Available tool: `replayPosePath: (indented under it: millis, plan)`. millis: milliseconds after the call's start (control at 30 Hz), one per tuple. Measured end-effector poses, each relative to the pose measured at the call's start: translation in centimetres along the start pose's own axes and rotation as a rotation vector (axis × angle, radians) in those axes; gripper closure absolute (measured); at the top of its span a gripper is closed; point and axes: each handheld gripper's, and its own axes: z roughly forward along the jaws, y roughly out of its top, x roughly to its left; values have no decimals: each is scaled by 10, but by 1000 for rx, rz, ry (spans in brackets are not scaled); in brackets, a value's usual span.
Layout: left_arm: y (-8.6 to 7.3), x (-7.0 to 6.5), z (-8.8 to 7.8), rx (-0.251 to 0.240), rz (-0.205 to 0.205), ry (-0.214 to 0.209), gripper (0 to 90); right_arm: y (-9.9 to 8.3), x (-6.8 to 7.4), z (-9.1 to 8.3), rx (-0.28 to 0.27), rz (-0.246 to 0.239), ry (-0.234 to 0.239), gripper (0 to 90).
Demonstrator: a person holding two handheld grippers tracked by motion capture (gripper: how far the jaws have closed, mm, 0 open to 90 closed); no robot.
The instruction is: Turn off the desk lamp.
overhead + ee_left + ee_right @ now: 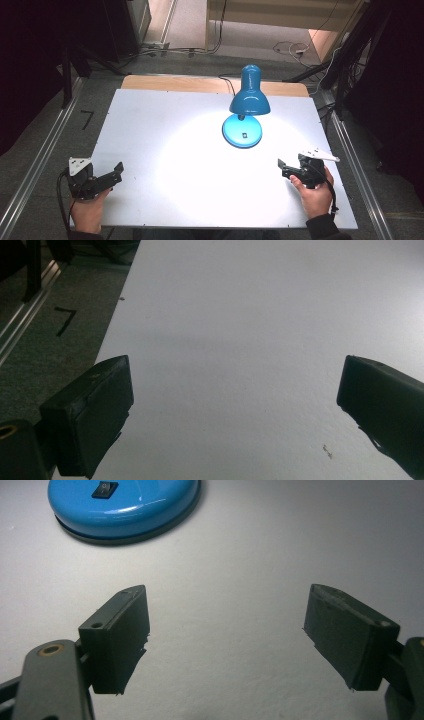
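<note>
The white tabletop (165, 150) carries a blue desk lamp (248, 97) at about 1 o'clock from its centre, upright on a round base (242, 131), its long axis running from the far neck down to a shade mouth that faces the near edge and lights the surface. The left hand-held gripper (118, 172) sits at 8 o'clock and the right hand-held gripper (281, 167) at 4 o'clock, both released, jaws spread and grasping nothing, well apart from the lamp. The base's black switch (104, 489) appears at 11 o'clock in the right gripper view.
</note>
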Motion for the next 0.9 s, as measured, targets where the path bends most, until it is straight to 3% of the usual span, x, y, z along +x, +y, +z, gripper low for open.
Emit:
replayPosePath:
  millis: [900]
  plan:
    - [0,0,0,1,0,-3,20,17,25,19,0,-29,35,159]
